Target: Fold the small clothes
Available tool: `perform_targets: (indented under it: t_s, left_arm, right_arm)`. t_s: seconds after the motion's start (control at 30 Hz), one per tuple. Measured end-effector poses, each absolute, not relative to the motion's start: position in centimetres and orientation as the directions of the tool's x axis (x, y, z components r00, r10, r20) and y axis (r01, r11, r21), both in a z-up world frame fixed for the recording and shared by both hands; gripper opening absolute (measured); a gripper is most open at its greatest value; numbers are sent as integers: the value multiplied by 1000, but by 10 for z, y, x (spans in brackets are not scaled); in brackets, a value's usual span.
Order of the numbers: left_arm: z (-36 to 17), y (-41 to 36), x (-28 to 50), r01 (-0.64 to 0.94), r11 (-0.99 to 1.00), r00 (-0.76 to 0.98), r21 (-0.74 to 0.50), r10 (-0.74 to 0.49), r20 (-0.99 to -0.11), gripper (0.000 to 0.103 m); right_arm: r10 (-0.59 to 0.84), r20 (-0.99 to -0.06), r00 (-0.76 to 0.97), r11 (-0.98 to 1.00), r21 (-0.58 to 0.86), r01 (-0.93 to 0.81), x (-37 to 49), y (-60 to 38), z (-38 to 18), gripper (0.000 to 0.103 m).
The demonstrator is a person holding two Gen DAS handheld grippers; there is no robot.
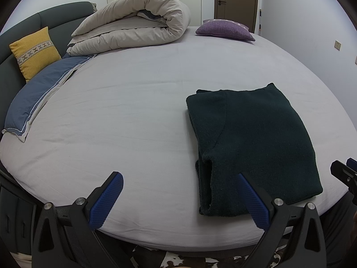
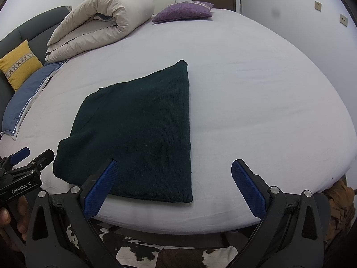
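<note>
A dark green knitted garment [image 1: 252, 143] lies folded into a neat rectangle on the light grey bed sheet [image 1: 133, 111], near the bed's front edge. It also shows in the right wrist view [image 2: 138, 129]. My left gripper [image 1: 178, 178] is open and empty, just in front of the garment's left near corner. My right gripper [image 2: 174, 167] is open and empty, over the garment's right near corner. Each gripper shows at the edge of the other's view.
A rolled beige duvet [image 1: 133, 22] and a purple cushion [image 1: 225, 30] lie at the far side of the bed. A blue pillow [image 1: 42, 96] and a yellow cushion [image 1: 33, 51] sit at the left by the dark headboard. A cowhide rug [image 2: 174, 256] lies below the bed edge.
</note>
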State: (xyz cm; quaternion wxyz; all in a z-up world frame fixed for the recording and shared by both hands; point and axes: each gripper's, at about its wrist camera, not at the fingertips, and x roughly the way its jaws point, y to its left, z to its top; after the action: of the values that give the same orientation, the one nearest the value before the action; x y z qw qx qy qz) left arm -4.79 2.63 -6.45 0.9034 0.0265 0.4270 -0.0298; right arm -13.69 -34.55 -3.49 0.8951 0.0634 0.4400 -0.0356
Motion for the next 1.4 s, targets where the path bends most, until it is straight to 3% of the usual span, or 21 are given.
perform_targets:
  t_s: [1.4]
  left_arm:
    - [-69,28,-47,82,996,628,24,-33,-778,103]
  right_arm:
    - [-2,-799,601,990,84,115,-137,-347,-45,103]
